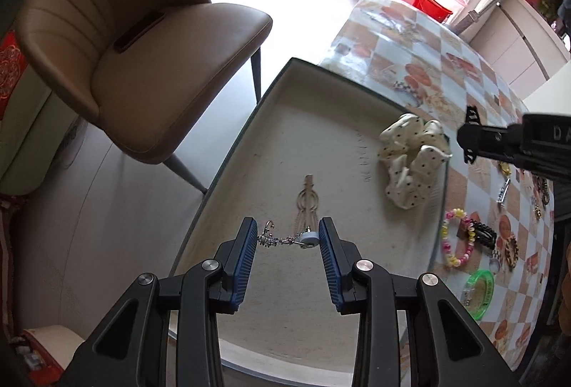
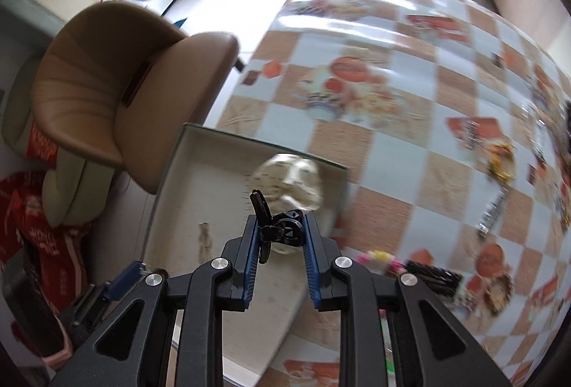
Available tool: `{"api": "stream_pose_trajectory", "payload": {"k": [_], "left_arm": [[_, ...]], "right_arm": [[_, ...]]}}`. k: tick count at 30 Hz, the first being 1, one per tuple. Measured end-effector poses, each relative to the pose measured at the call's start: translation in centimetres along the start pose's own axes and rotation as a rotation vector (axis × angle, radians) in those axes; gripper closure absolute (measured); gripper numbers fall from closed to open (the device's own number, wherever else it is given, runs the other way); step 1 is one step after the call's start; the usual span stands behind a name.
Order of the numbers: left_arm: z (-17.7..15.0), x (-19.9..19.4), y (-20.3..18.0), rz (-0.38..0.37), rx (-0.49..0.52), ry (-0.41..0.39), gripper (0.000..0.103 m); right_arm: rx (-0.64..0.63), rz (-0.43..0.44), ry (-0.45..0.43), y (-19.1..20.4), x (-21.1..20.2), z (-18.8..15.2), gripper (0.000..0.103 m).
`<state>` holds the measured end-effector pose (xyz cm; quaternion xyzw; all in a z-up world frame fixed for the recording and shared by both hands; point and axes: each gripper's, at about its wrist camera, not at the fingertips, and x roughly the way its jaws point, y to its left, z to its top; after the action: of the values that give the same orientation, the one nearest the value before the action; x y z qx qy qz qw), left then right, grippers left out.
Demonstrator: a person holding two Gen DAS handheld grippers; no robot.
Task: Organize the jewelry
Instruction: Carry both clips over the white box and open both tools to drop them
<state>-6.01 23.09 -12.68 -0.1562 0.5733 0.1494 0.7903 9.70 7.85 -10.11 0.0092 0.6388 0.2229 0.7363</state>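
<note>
I read the left tongs [image 1: 288, 239] first: they are clenched on a small silver earring with a pale round stud [image 1: 293, 240], which spans the gap crosswise, one end at each blue pad. The piece hangs above the floor of the shallow tray [image 1: 228, 151] that sits at the near left corner of the table [image 1: 460, 80]. Directly ahead of the left tongs a gold dangling ornament [image 1: 308, 199] lies on the tray floor, its long axis running straight away from me. The coming set-down turns on this: the earring lies across that axis, and the bare floor to the left of the ornament is the open room.

The right tongs [image 2: 280, 233] grasp a black claw hair clip [image 2: 276, 226], one arm of the clip standing up past the left pad (this view is blurred). They hover over the right half of the tray, near the spotted cream scrunchie [image 1: 410, 158] resting against the tray's right wall. I judge the right hand nearer to that wall and the left hand nearer to the left wall, so the two need not cross.

Beyond the tray's right edge, on the patterned cloth, lie a beaded bracelet [image 1: 455, 237], a green ring-shaped piece [image 1: 480, 292] and further small items, unsorted. The tray's far corner is bare. A brown chair [image 1: 125, 59] stands off the table's left edge.
</note>
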Motion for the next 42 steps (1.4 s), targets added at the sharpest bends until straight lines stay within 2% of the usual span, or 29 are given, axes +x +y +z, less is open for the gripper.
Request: {"api": "stream_pose_trajectory", "payload": {"k": [6, 16, 29, 30, 31, 32, 34, 39, 42], "left_arm": [[-0.4, 2.2, 0.7, 0.016, -0.012, 0.026, 0.064], [-0.6, 4.8, 0.8, 0.046, -0.007, 0.044, 0.063], [-0.8, 5.8, 0.2, 0.089, 0.026, 0.063, 0.063], [-0.9, 5.7, 0.1, 0.093, 0.028, 0.063, 0.060], [-0.9, 5.6, 0.0, 0.104, 0.032, 0.059, 0.047], [-0.9, 5.4, -0.2, 0.115, 0.032, 0.050, 0.040], [-0.9, 5.1, -0.4, 0.120, 0.033, 0.037, 0.040], [-0.6, 4.5, -0.5, 0.121, 0.025, 0.046, 0.040], [-0.4, 4.2, -0.6, 0.123, 0.019, 0.048, 0.040]], "right_arm": [[-0.055, 0.015, 0.049, 2.5, 3.7, 1.4, 0.078], [-0.095, -0.016, 0.103, 3.3, 8.8, 3.1, 0.078], [-0.137, -0.050, 0.132, 3.9, 11.2, 3.8, 0.076], [-0.138, -0.046, 0.136, 4.1, 11.4, 3.9, 0.074], [-0.139, -0.034, 0.140, 4.2, 11.5, 3.9, 0.068], [-0.140, -0.026, 0.143, 4.4, 11.6, 4.0, 0.065], [-0.143, -0.020, 0.147, 4.6, 11.6, 4.1, 0.057], [-0.125, 0.010, 0.136, 4.9, 10.8, 4.2, 0.053], [-0.114, 0.041, 0.117, 4.7, 9.4, 4.3, 0.047]]}}
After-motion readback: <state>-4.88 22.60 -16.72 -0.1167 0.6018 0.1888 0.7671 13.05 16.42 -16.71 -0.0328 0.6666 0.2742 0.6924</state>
